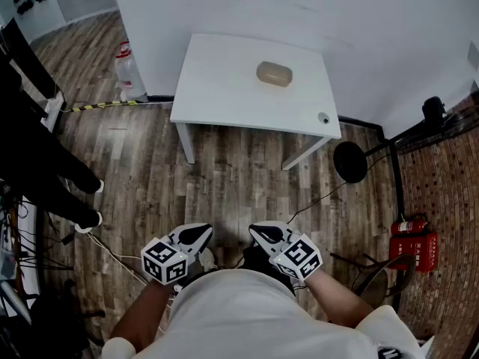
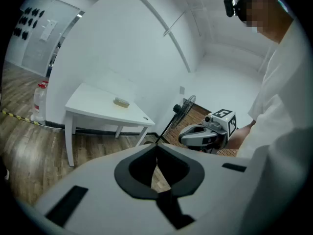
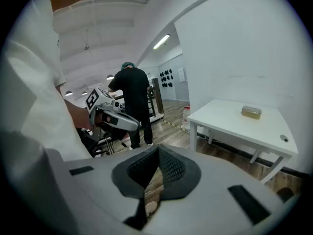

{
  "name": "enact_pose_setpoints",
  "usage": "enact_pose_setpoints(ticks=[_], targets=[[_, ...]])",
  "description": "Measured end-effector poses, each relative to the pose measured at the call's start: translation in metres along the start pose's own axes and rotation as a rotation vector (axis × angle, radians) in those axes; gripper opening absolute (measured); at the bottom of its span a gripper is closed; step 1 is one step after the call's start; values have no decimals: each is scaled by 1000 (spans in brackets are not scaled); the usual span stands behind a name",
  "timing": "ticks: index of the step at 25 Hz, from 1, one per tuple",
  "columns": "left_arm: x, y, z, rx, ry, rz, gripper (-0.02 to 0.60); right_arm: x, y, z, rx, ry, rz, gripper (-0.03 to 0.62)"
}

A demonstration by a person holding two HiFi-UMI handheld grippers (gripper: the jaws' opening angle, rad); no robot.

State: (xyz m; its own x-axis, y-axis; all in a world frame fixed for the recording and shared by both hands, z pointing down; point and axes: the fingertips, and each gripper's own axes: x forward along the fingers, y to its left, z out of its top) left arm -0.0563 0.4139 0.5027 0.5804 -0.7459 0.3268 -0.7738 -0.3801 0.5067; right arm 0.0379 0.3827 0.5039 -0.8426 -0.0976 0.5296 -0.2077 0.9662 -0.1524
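The left gripper (image 1: 200,235) and the right gripper (image 1: 261,233) hang close to the person's body above the brown plank floor (image 1: 239,178), each with its jaws pressed together on nothing. Well apart from both, a beige rounded hard case (image 1: 274,74) lies on the white rectangular table (image 1: 217,96), near its far edge, right of the middle. A small round grey disc (image 1: 323,118) sits by the table's near right corner.

Small round thing (image 1: 323,117) at my table's (image 1: 224,88) front right corner too small to tell, tan lump (image 1: 274,74) near back edge unclear in make, person in black (image 1: 37,163) cut by left edge, my left forearm (image 1: 138,316) cut at bottom edge.
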Motion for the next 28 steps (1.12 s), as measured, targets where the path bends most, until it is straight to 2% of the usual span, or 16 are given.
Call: enact_pose_setpoints(ticks=[4,9,14,20,22,28], targets=[[-8,5,-12,6,25,-23,18,6,13,-2,-1,19,-14,6],[19,11,2,21,45,-69,18,3,-13,0,30,21,-63,6],[60,26,38,61,54,-61,18,10,-68,15,46,-18,-88,6],[118,48,92,118,90,-49,20,9,-146,47,39,-112,-105,14],[140,56,113,124,89,-44,20,8,-169,49,46,-105,-104,119],[214,75,164,159,73,-49,20,-2,-242,51,77,-120,-147,109]])
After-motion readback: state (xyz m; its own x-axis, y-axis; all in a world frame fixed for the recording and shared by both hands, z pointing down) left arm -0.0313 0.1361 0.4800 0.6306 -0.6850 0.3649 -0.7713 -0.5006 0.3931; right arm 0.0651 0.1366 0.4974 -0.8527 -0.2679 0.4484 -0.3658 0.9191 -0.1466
